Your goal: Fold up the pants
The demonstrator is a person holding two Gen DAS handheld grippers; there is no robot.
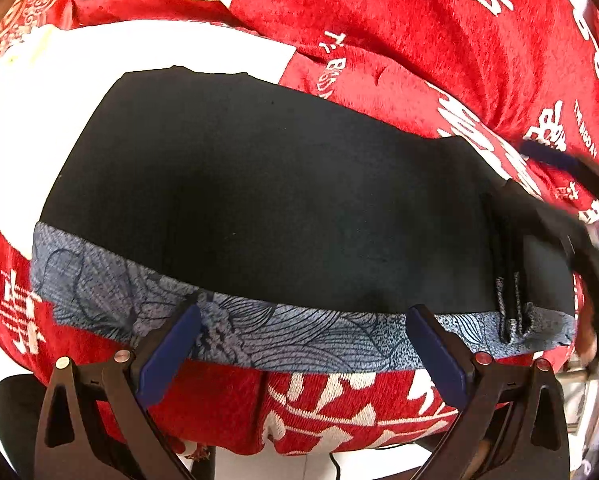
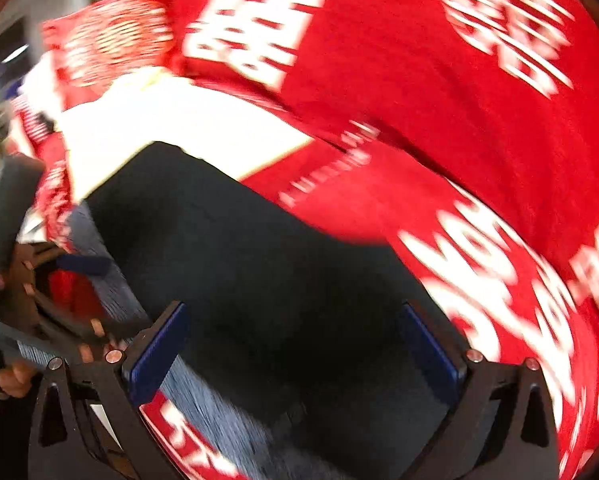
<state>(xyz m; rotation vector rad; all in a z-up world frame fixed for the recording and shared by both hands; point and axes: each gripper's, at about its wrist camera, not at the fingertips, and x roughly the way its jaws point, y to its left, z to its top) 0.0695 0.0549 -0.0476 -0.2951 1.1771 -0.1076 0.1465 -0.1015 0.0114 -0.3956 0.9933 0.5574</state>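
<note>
Both grippers are hovering spread wide over dark folded pants on a red patterned cloth.

The left gripper is holding its blue-padded fingers far apart, tips at the grey-blue patterned band along the near edge of the pants, gripping nothing; whether the tips are touching the band cannot be told. The right gripper is likewise gaping wide over the pants' black fabric, clasping nothing. The pants are lying flat on the red cloth, partly over a white panel. The left view is showing sharply the band and dark cords at the right end; the right view is blurred, and is showing instead the other gripper and a hand at its left edge.
</note>
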